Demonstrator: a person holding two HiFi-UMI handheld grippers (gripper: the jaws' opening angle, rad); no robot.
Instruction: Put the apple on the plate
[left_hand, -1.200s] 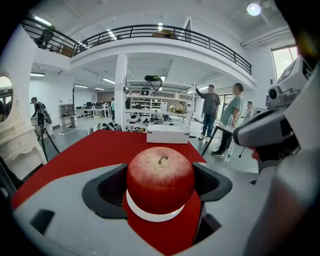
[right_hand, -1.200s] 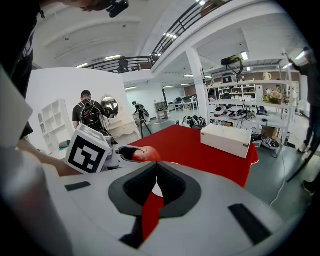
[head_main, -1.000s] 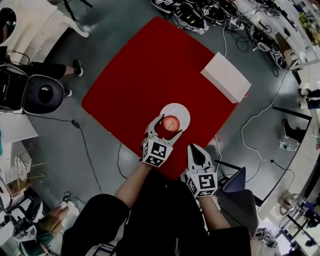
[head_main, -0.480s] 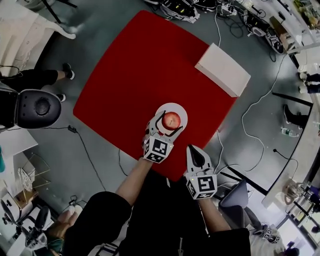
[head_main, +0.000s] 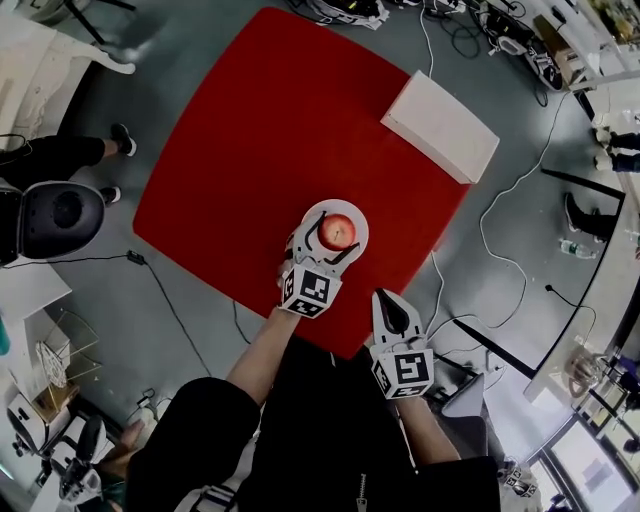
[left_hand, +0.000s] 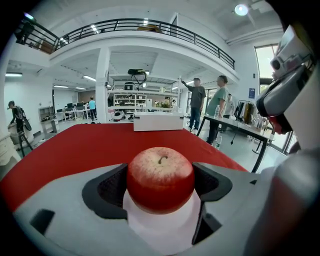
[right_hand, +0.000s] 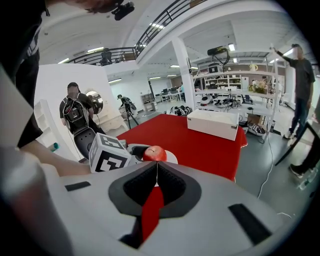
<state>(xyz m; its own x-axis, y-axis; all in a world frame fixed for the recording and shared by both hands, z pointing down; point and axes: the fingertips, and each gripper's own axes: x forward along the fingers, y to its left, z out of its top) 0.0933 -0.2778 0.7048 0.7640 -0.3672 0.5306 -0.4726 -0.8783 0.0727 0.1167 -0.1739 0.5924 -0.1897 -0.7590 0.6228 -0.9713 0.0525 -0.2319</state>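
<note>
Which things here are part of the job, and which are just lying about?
Part of the job:
- apple, gripped by the left gripper
- plate beneath it

Just lying about:
- white box
- floor cables
- right gripper, shut and empty

Grey floor (head_main: 200, 45), white column (left_hand: 102, 85) (railed balcony (left_hand: 125, 24) above)

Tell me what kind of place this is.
Probably a big open lab or workshop hall. A railed mezzanine runs overhead, shelves of equipment stand at the back, and cables trail over the grey floor around the red table.
</note>
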